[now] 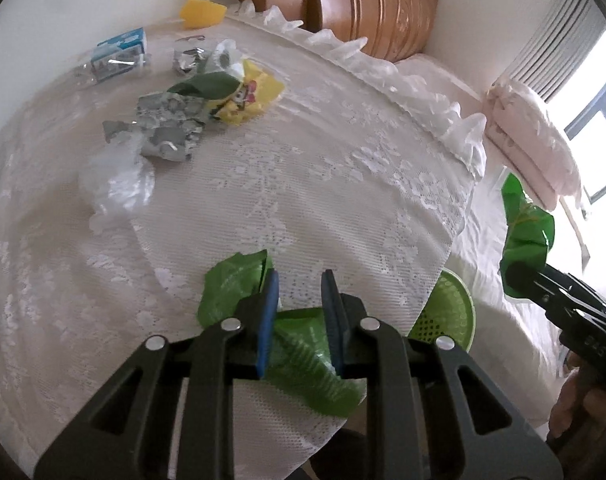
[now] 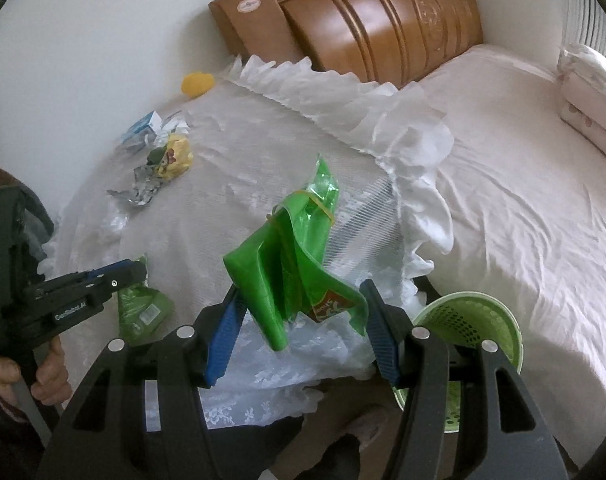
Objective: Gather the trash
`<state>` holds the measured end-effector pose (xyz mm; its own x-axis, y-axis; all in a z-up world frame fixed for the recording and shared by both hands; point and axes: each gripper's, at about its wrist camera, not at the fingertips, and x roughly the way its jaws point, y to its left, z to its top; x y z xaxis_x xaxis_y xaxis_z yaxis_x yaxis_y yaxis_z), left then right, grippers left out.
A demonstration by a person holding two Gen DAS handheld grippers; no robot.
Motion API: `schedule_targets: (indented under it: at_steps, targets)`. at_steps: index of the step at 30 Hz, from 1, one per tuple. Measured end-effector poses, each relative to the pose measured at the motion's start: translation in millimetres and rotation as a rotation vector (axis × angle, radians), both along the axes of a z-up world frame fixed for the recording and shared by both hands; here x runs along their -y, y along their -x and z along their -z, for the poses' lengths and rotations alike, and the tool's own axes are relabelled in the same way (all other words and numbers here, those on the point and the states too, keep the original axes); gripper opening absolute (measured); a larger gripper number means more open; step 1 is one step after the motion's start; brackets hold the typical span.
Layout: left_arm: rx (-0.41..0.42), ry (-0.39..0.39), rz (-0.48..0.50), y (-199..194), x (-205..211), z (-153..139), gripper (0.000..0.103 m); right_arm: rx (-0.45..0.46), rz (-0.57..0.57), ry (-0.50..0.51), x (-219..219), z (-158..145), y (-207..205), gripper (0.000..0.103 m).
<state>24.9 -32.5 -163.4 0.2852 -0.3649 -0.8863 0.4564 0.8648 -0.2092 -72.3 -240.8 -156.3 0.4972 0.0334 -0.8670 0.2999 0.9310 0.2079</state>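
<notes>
My left gripper [image 1: 301,280] is shut on a crumpled green wrapper [image 1: 307,348] that lies at the near edge of the lace-covered table [image 1: 303,184]. The right wrist view shows that gripper [image 2: 137,271] from the side, low over the same wrapper [image 2: 143,308]. My right gripper [image 2: 303,292] is shut on a green plastic bag [image 2: 287,264] with a rubber band round it, held up in the air off the table's right edge. A green mesh basket [image 2: 471,320] stands on the floor just right of it, beside the bed. In the left wrist view the bag [image 1: 527,228] hangs above the basket [image 1: 451,312].
More trash lies at the table's far left: a yellow cartoon wrapper [image 1: 243,96], silver foil [image 1: 167,128], a clear plastic bag [image 1: 119,184], a blue and white carton [image 1: 121,52] and a yellow object [image 1: 201,12]. A white bed [image 2: 523,200] with a wooden headboard [image 2: 363,12] lies to the right.
</notes>
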Motion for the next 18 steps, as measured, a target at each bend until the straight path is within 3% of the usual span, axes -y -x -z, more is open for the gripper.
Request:
schedule_targets:
  at_steps: [3, 7, 18]
  targets:
    - [-0.014, 0.024, -0.012, -2.8, -9.3, 0.0, 0.023, -0.002, -0.006, -0.002, -4.3, 0.5, -3.1, 0.059]
    - [-0.01, 0.027, -0.027, -3.8, -17.8, -1.3, 0.043, -0.005, -0.014, -0.013, -10.2, 2.2, -5.3, 0.059]
    - [0.005, 0.081, -0.084, -6.2, -35.6, -14.1, 0.077, -0.001, -0.044, -0.017, -22.4, 0.9, -8.0, 0.059]
